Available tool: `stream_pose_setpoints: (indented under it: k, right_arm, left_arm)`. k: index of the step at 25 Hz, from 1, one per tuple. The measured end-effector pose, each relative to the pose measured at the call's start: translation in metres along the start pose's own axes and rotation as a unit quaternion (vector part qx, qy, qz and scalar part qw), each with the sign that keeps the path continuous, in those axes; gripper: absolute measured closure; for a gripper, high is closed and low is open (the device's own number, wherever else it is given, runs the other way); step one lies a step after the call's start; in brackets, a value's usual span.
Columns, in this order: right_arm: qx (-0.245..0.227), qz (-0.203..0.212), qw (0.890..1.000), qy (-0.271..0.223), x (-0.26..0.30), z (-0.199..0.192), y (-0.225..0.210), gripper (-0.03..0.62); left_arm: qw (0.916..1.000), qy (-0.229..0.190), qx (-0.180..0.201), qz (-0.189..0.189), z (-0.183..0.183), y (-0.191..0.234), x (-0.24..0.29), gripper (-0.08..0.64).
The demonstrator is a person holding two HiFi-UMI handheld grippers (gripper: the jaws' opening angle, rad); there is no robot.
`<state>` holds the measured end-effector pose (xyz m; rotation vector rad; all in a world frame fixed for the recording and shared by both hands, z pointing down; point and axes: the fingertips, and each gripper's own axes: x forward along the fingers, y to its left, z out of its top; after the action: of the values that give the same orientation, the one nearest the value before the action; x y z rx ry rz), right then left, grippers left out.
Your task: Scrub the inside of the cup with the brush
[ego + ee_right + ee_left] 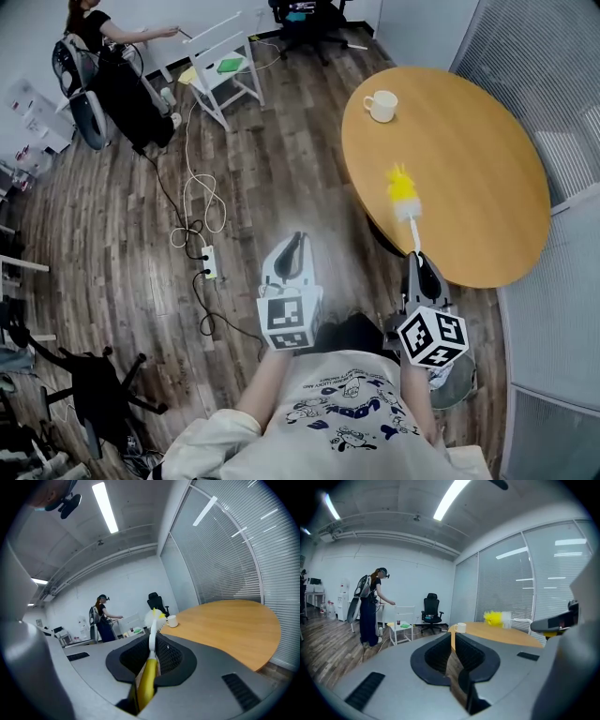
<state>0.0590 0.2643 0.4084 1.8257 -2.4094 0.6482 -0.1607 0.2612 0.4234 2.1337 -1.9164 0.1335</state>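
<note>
cup (381, 105): white, upright on far side of round wooden table (487, 169), well apart from both grippers. brush (405, 192): yellow handle clamped between jaws of right gripper (418, 261), white stem sticking forward, yellow-white bristle head seen over near part of table, pointing roughly toward cup. left gripper (294, 246): jaws drawn nearly together, nothing between them, held over wood floor (131, 244) beside table. person (103, 37) stands by white chair (225, 70) in background.

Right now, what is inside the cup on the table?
Nothing shows inside the cup; its bottom is too small to make out. The brush is outside it, held in the right gripper.
</note>
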Motion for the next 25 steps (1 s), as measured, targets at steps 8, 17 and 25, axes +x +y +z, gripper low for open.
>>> stream_pose_setpoints:
  k: [8, 17, 25]
  right_arm:
    - [0.0, -0.003, 1.0, 0.005, 0.021, 0.014, -0.017, 0.545]
    - [-0.003, 0.01, 1.0, 0.006, 0.081, 0.036, -0.047, 0.545]
    - [0.0, 0.021, 1.0, 0.005, 0.134, 0.07, -0.074, 0.545]
  left_arm:
    - [1.0, 0.006, -0.004, 0.001, 0.004, -0.008, 0.023, 0.526]
    - [0.9997, 0.006, -0.008, 0.022, 0.009, -0.008, 0.087, 0.526]
    - [0.9997, 0.004, 0.0, 0.024, 0.033, -0.025, 0.145, 0.526]
